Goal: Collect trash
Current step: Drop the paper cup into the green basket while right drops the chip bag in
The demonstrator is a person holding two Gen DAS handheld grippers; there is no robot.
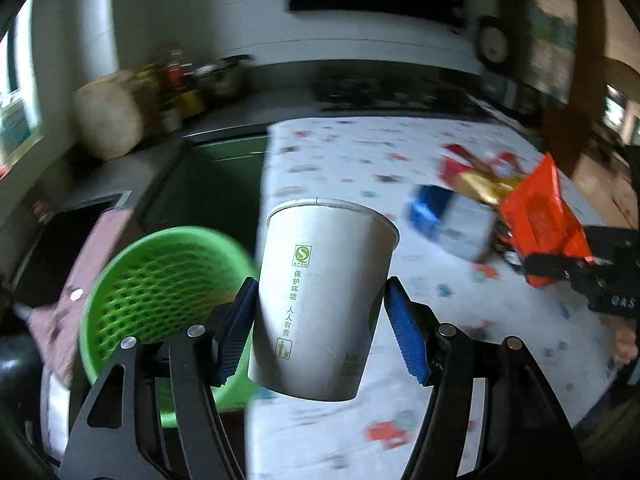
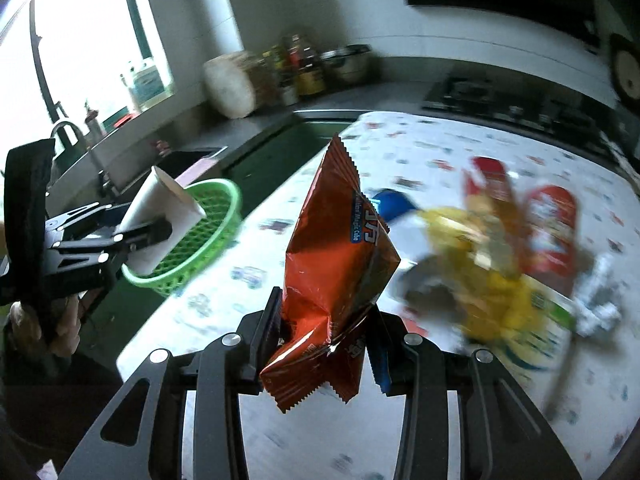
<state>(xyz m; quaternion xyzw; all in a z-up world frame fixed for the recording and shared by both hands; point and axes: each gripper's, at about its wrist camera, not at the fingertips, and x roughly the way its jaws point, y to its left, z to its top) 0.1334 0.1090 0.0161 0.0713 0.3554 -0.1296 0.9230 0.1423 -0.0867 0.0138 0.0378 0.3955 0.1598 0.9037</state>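
The left gripper [image 1: 320, 324] points down and forward over the table [image 1: 400, 148], its blue pads [image 1: 406, 332] pressed on both sides of a white paper cup [image 1: 324, 300]. The cup is held clear of the table, rim up in the left wrist view, beside a green basket [image 1: 160, 284] at the table's left edge. In the right wrist view the cup [image 2: 160, 216] tilts toward the basket [image 2: 200, 236]. Green print on the cup shows an "S" logo and a vertical line of Chinese characters.

The right gripper [image 2: 326, 340] also points down, closed narrowly on the lower part of an orange wrapper [image 2: 336, 276], which stands upright above the table [image 2: 420, 140]. A blue band on the wrapper carries small white lettering, partly legible as "Magic Cube". More wrappers [image 2: 492, 248] lie blurred on the table to the right.
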